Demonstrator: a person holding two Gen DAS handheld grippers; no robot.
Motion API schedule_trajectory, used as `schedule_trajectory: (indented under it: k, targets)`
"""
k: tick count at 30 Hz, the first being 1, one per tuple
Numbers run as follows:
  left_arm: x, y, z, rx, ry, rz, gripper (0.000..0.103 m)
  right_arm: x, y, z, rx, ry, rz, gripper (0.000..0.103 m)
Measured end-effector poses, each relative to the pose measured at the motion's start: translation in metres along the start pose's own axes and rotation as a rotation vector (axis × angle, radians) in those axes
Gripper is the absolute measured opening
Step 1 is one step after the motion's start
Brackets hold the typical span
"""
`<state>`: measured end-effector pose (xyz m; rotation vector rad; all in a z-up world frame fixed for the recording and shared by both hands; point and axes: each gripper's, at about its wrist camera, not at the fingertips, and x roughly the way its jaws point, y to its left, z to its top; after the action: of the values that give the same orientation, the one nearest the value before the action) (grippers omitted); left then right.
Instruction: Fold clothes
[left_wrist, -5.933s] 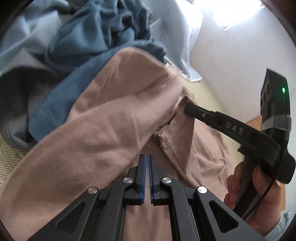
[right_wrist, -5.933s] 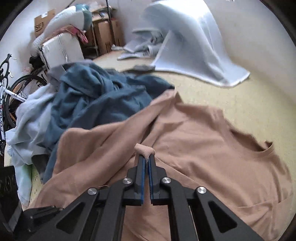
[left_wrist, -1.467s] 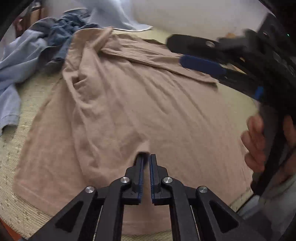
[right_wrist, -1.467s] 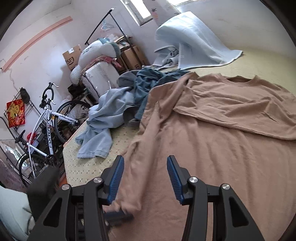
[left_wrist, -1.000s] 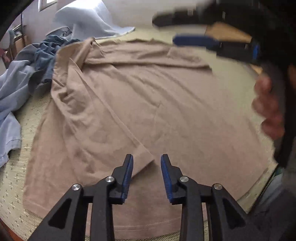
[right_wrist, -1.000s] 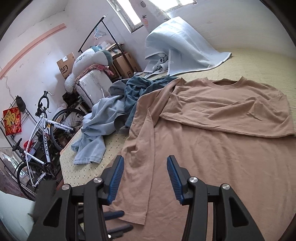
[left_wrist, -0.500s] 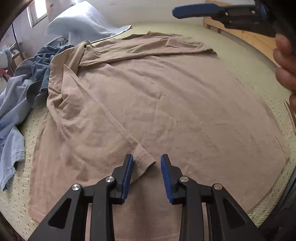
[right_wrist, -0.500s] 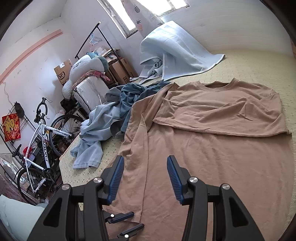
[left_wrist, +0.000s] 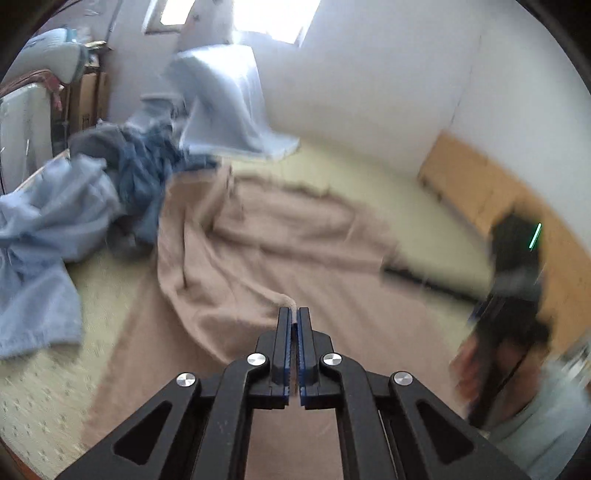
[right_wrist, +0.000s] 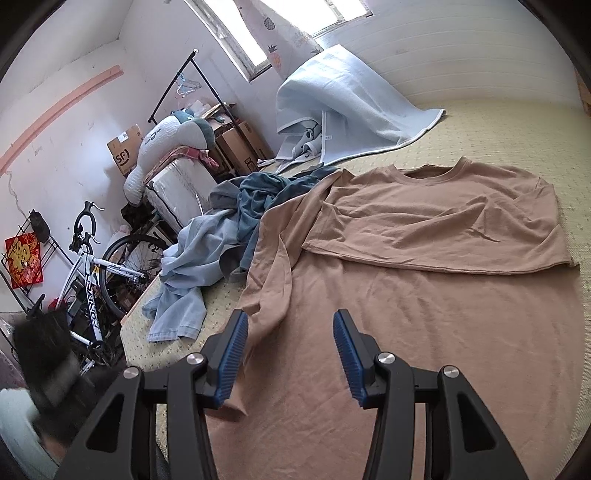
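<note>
Left gripper (left_wrist: 294, 314): jaws pressed together on a small fold of the tan long-sleeve shirt (left_wrist: 266, 258), a nub of cloth poking above the tips. Cloth rises in a ridge toward the pinch. View blurred.

Right gripper (right_wrist: 290, 345): jaws wide apart, nothing between them, hovering over the shirt's lower body. A sleeve cuff lies just under the left finger.

Tan shirt (right_wrist: 424, 295): spread on the pale woven mat (right_wrist: 517, 122) ahead of both grippers, crew neck at the far end. Upper part folded over itself with a straight hem edge across the chest; one long sleeve trails down the left edge, creased. Lower body mostly flat, light wrinkles.

Left of the shirt: heap of clothes, a dark blue garment (right_wrist: 266, 199) touching the shirt's shoulder, a light blue garment (right_wrist: 192, 266) sprawled nearer.

Beyond the neck: light blue blanket (right_wrist: 351, 99) draped against the wall.

Far left, off the mat: white bicycle (right_wrist: 92, 280), cardboard boxes (right_wrist: 236, 144) — contents not visible.
</note>
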<state>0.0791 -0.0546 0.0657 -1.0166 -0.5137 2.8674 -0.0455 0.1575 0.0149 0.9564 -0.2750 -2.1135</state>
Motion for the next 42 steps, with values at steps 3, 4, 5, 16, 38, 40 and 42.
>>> schedule_trajectory:
  k: [3,4,5,16,38,40,42]
  targets:
    - [-0.026,0.006,0.042,-0.041,-0.075,-0.049,0.001,0.001,0.000,0.001,0.004,-0.001,0.011,0.052]
    - [-0.033,0.007,0.057,-0.051,-0.095,-0.062,0.001,0.002,0.001,0.001,0.004,-0.001,0.013,0.052]
    - [-0.039,0.008,0.071,-0.061,-0.115,-0.076,0.001,0.003,0.001,0.002,0.003,0.001,0.013,0.052]
    - [-0.060,-0.009,0.226,-0.044,-0.267,-0.159,0.001,0.000,-0.009,0.011,0.036,-0.033,-0.003,0.053]
    - [0.091,-0.213,0.251,0.303,-0.032,-0.283,0.001,-0.088,-0.098,0.037,0.235,-0.244,-0.103,0.054]
    - [0.120,-0.225,0.234,0.317,0.021,-0.272,0.001,-0.104,-0.112,0.036,0.267,-0.263,-0.142,0.054]
    - [0.153,-0.235,0.216,0.327,0.077,-0.257,0.001,-0.120,-0.126,0.034,0.298,-0.282,-0.181,0.054]
